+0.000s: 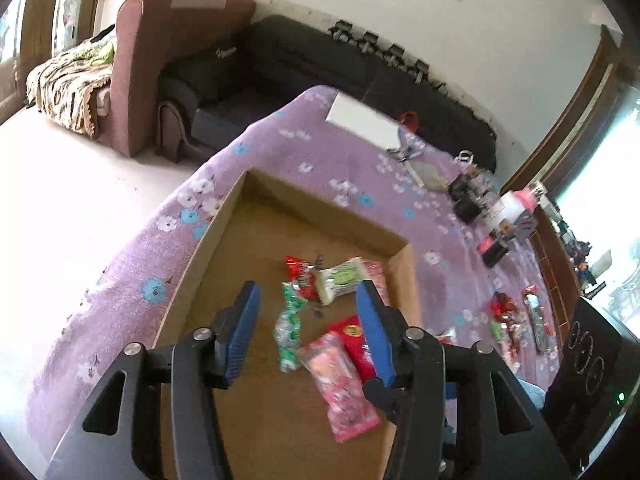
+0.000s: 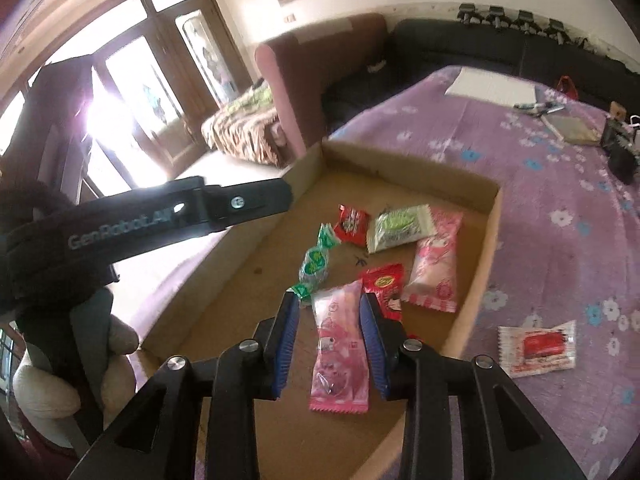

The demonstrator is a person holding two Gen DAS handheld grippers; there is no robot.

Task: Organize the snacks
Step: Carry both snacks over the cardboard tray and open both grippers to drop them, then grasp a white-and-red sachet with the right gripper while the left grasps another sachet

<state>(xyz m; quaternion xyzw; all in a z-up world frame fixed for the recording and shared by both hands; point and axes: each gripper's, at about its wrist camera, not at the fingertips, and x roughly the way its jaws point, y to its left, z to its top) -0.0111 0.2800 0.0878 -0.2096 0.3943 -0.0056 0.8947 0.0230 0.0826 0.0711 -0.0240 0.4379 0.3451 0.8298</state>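
A shallow cardboard box (image 1: 320,208) sits on a purple flowered cloth (image 1: 132,280). In it lie a green candy string (image 1: 290,320), a white-green packet (image 1: 340,280), red packets (image 1: 298,270) and a pink packet (image 1: 340,388). My left gripper (image 1: 308,300) hovers open over the green candies and grips nothing. My right gripper (image 2: 329,308) is open above the box (image 2: 400,168). A pink packet (image 2: 340,348) lies between and below its fingers, with a gap on the left side. A second pink packet (image 2: 436,264) lies beyond.
A white-red packet (image 2: 538,348) lies on the cloth right of the box, and more loose snacks (image 1: 508,320) sit further right. White paper (image 1: 364,120) and black items (image 1: 468,196) are at the far side. A sofa (image 1: 168,60) stands beyond. The left tool's black body (image 2: 180,212) crosses the right view.
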